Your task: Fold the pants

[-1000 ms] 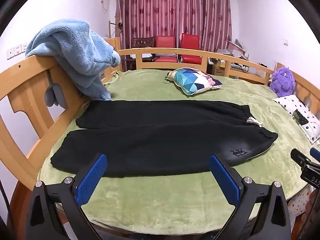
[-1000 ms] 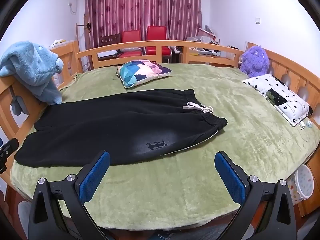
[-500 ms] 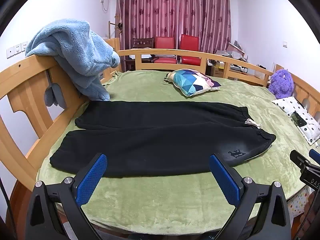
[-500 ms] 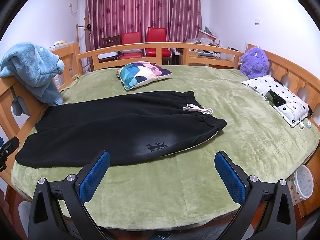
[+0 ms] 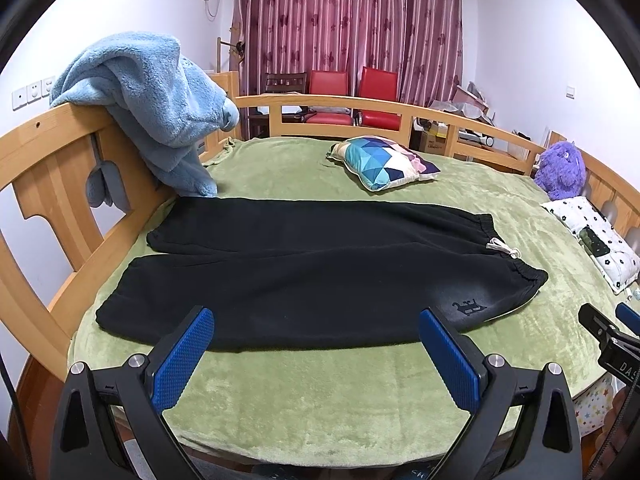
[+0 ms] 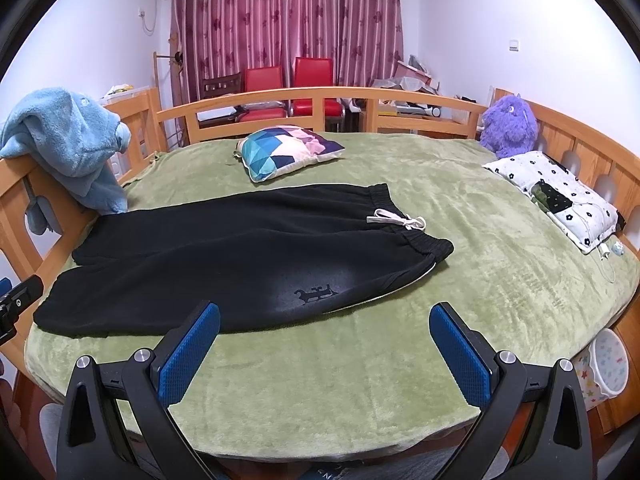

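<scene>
Both of your grippers are spread wide and hold nothing, which suits the moment: the pants [image 5: 320,276] lie flat on the green bed cover [image 5: 320,392] and no fold is yet made. Your left gripper [image 5: 316,344] hangs just short of the near edge of the lower leg, its blue pads [image 5: 182,364] apart to either side of that hem line. Your right gripper [image 6: 324,344] sits lower on the cover, facing the hip end where the small printed logo [image 6: 316,293] shows.

The pants are laid lengthwise across the bed, cuffs toward the left rail [image 5: 60,160], waistband [image 6: 408,228] with its white drawstring [image 6: 396,220] toward the right. The two legs lie side by side and a little apart at the cuffs, so you have a clear seam between them to fold along. That layout, I judge, calls for you to take the near leg at cuff and waist together and lay it over the far one.

The blue fleece [image 5: 160,112] draped on the rail touches or nearly touches the far leg's cuff; watch that it does not snag. The pillow [image 6: 288,152] sits well beyond the pants and should not interfere.
</scene>
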Tool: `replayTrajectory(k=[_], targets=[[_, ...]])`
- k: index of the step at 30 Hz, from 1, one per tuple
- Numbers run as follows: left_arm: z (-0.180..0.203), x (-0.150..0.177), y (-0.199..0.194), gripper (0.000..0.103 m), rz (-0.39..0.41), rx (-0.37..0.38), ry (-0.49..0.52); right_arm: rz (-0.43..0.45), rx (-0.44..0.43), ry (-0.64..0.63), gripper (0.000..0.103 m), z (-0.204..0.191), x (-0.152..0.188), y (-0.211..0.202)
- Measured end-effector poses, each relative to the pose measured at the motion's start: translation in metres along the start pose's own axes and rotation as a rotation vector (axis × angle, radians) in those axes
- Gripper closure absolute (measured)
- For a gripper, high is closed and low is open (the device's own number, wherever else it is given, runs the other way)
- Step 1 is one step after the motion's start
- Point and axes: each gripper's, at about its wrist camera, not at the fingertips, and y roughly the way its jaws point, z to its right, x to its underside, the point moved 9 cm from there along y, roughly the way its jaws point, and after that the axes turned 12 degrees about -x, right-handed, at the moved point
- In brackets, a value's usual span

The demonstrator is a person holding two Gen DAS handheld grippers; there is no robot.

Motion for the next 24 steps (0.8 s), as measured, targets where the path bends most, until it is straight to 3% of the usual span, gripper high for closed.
replayTrajectory(k=[24], targets=[[0.0008, -0.0010, -0.0040, 0.000, -0.005, 0.015, -0.020, 0.004, -0.002, -0.009, 0.000, -0.0047, 0.0014, -0.0003]])
